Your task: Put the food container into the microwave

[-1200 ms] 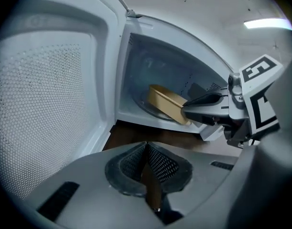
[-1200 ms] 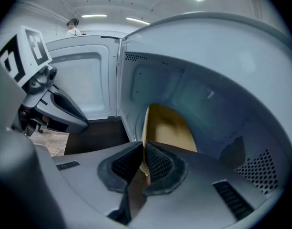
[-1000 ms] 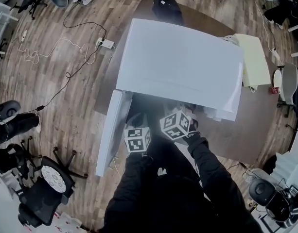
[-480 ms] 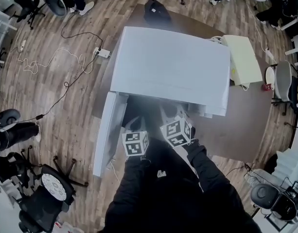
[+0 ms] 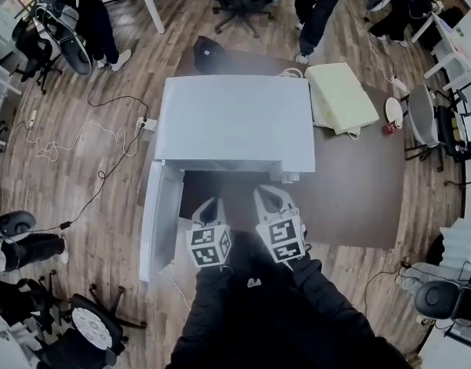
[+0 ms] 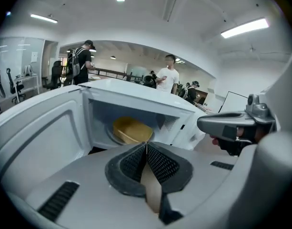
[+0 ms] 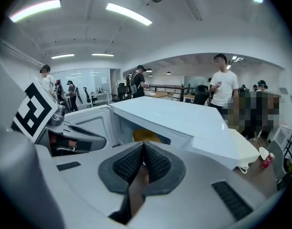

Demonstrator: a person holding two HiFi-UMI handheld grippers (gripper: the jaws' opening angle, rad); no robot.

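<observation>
The white microwave (image 5: 235, 125) stands on a brown table with its door (image 5: 160, 221) swung open to the left. Inside it, on the turntable, sits the yellow food container (image 6: 131, 130), also seen in the right gripper view (image 7: 146, 136). Both grippers hover side by side just in front of the opening, outside the cavity. My left gripper (image 6: 146, 145) is shut with nothing between its pads. My right gripper (image 7: 143, 145) is shut and empty too. In the head view the left gripper (image 5: 210, 206) and the right gripper (image 5: 267, 195) point at the microwave's front.
A cream-coloured box (image 5: 341, 98) lies on the table (image 5: 350, 191) right of the microwave, a black bag (image 5: 212, 52) behind it. Cables (image 5: 89, 137) trail on the wooden floor at the left. Office chairs and standing people ring the table.
Both grippers have drawn back from the microwave's opening toward the person. The head camera has pulled back, so the microwave sits higher and smaller in view.
</observation>
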